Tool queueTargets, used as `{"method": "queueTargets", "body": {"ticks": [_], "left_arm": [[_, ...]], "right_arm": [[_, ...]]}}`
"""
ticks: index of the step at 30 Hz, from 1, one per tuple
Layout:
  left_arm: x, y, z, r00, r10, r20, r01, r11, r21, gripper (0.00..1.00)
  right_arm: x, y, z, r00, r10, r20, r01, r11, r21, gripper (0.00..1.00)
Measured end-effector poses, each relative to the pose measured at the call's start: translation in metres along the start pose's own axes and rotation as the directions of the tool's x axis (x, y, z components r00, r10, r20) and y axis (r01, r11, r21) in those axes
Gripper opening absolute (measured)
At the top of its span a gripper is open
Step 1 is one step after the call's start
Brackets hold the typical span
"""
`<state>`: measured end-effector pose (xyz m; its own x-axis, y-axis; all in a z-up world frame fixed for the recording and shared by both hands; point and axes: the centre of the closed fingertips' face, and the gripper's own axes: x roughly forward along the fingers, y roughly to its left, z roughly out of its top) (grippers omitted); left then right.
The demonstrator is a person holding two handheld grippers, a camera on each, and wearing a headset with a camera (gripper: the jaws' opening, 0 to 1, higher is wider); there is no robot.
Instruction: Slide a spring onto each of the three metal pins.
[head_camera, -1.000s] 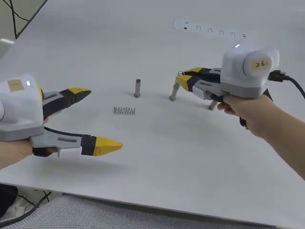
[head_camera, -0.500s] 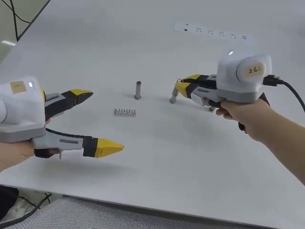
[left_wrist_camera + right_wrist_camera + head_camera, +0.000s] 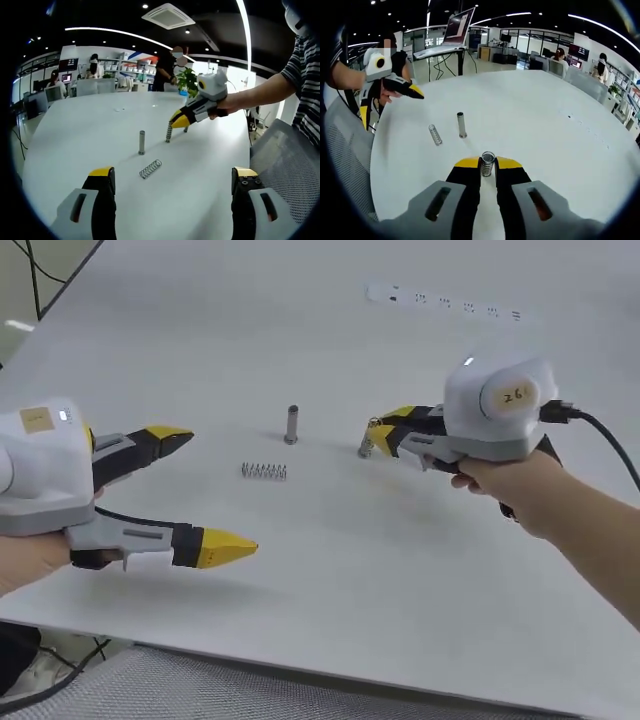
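Moved since one second ago is the right gripper [image 3: 392,424]: in the head view it has come to the left and a little lower over the white table [image 3: 400,570], and its yellow tips now stand at the spring-covered pin [image 3: 370,437]. My left gripper [image 3: 220,490] has kept its place at the near left side. Its jaws are spread very wide and they hold nothing. The loose spring [image 3: 263,471] and the bare pin [image 3: 291,425] have also not changed their places. In the right gripper view the spring-covered pin [image 3: 488,162] stands upright exactly between the two yellow tips. The jaws are almost together there, and as far as I can see they touch it on both sides. The loose spring lies flat on the table, well ahead of the left jaws and about midway between them in the left gripper view. It is near the foot of the bare pin but apart from it. The bare pin stands upright, to the left of the right gripper's tips and apart from them.
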<state>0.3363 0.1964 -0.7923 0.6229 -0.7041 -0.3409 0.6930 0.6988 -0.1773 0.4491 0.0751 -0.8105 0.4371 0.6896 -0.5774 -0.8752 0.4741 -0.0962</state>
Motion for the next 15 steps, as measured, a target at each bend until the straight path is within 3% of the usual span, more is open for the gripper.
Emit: {"method": "queueTargets", "body": {"ticks": [10, 15], "left_arm": [[-0.0001, 0.0, -0.0007, 1.0, -0.002, -0.003, 0.002, 1.0, -0.003, 0.96], [0.0, -0.0006, -0.0026, 1.0, 0.0, -0.007, 0.0, 1.0, -0.005, 0.97]], "right_arm": [[0.001, 0.0004, -0.01, 0.9995, -0.002, -0.031, 0.002, 1.0, -0.011, 0.12], [0.0009, -0.0005, -0.0085, 0.9997, -0.005, -0.023, 0.004, 1.0, -0.002, 0.12]]}}
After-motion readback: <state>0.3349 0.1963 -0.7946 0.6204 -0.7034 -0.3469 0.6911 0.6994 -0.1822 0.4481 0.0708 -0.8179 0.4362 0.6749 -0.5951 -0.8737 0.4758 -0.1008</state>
